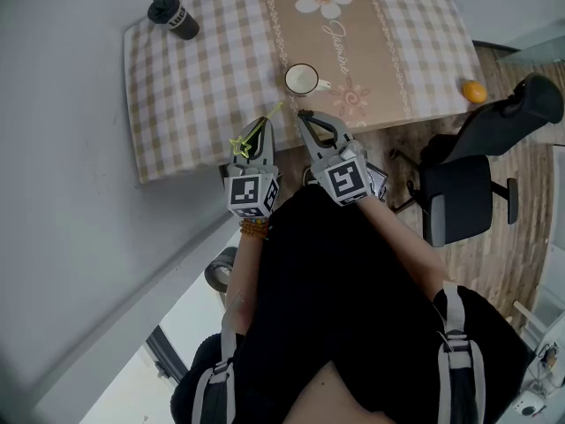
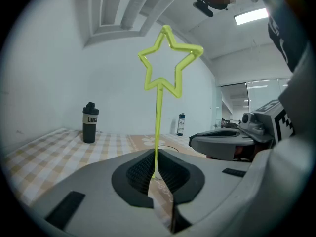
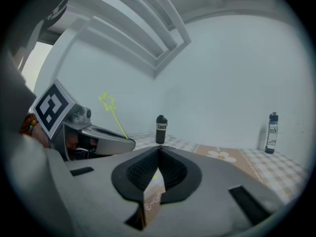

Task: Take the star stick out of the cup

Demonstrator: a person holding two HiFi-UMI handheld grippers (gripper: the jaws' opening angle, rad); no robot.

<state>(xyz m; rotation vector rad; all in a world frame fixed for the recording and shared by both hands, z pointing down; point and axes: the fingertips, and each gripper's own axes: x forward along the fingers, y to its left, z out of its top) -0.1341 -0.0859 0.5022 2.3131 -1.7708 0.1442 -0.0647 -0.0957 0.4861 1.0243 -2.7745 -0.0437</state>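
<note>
The tabletop [image 1: 203, 78], under a checked cloth, is carrying most of the things, and one office chair [image 1: 459, 197] is standing to its right. Two grippers are hovering over its near edge. The left gripper [image 1: 264, 131] is closed on something thin. The right gripper [image 1: 307, 122] is keeping its jaws together with nothing between them, probably only waiting. Two bottles are standing far back, a black one [image 1: 173, 16] and a blue-capped one [image 3: 271, 132]. One white cup [image 1: 302, 79] is sitting just beyond the grippers. One orange [image 1: 475, 91] is lying past the table corner. The single star stick [image 2: 158, 122] is being pinched at its lower end by the left gripper, star upward and clear of the cup. I judge this grip is for steadiness, and that the stick is already out.
</note>
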